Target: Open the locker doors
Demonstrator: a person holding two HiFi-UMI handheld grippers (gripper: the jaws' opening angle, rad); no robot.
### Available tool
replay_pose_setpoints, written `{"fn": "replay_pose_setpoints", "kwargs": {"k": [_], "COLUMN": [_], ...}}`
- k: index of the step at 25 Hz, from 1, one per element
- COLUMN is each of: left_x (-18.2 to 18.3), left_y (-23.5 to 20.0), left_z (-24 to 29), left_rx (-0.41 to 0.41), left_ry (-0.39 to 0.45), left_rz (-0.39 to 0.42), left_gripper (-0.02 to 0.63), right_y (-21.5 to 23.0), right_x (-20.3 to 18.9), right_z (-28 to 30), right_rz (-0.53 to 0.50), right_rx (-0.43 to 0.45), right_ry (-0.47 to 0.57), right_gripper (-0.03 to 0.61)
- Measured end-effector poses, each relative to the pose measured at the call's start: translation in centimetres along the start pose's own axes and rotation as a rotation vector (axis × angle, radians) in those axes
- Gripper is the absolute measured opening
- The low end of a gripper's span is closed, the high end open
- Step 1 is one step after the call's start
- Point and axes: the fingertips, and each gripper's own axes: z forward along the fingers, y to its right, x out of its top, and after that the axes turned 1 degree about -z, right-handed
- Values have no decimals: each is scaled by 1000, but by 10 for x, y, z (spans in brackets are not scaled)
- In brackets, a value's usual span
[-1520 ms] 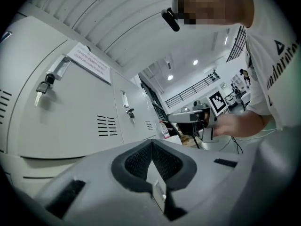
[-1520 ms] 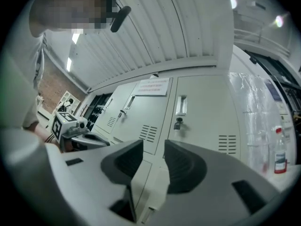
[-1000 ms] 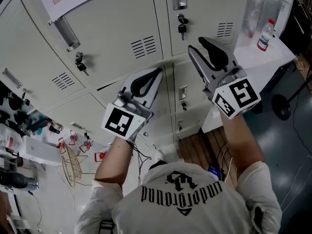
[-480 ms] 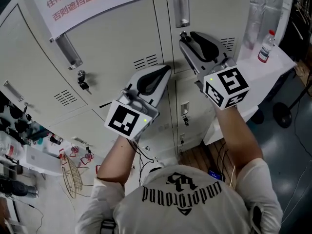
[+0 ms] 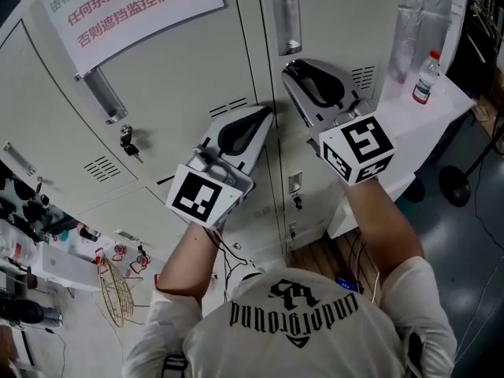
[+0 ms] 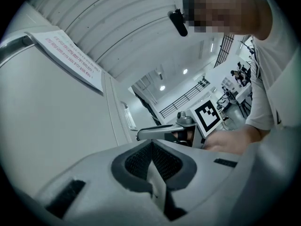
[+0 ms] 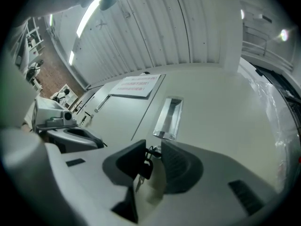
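Black key (image 7: 146,169) now between right gripper (image 7: 153,149) fingers — closing, not yet pinched; left gripper (image 6: 151,147) fingers together.

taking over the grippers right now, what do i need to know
Left gripper: shut, empty, held up near the door with the paper sign.
Right gripper: jaws have just been closing around the key below the handle recess of the neighbouring door; pads not clamped on it yet.
Done: nothing; both doors look closed.
Left: grip that key, probably turn it, pull the door open, then do the other doors. The signed door's key is untouched.
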Motion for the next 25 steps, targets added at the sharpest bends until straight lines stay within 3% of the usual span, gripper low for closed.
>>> {"fn": "replay_pose_setpoints", "kwargs": {"k": [5, 8, 13, 25], "left_x": [11, 8, 8, 6], "left_y": [9, 16, 40, 102], "left_z": [4, 5, 17, 74], "left_rx": [-8, -8, -38, -175], "left_ry": [47, 30, 38, 69], "left_rz": [23, 27, 10, -24], "left_gripper": [7, 8, 8, 8], "right_y": [-3, -3, 6, 84], "right_x": [11, 22, 38, 50], "right_z": [-25, -48, -100, -217], "right_rz": [1, -4, -12, 90], "right_rx": [20, 33, -5, -102], "right_ry": [10, 15, 26, -5], "right_gripper": [104, 103, 106, 123]}}
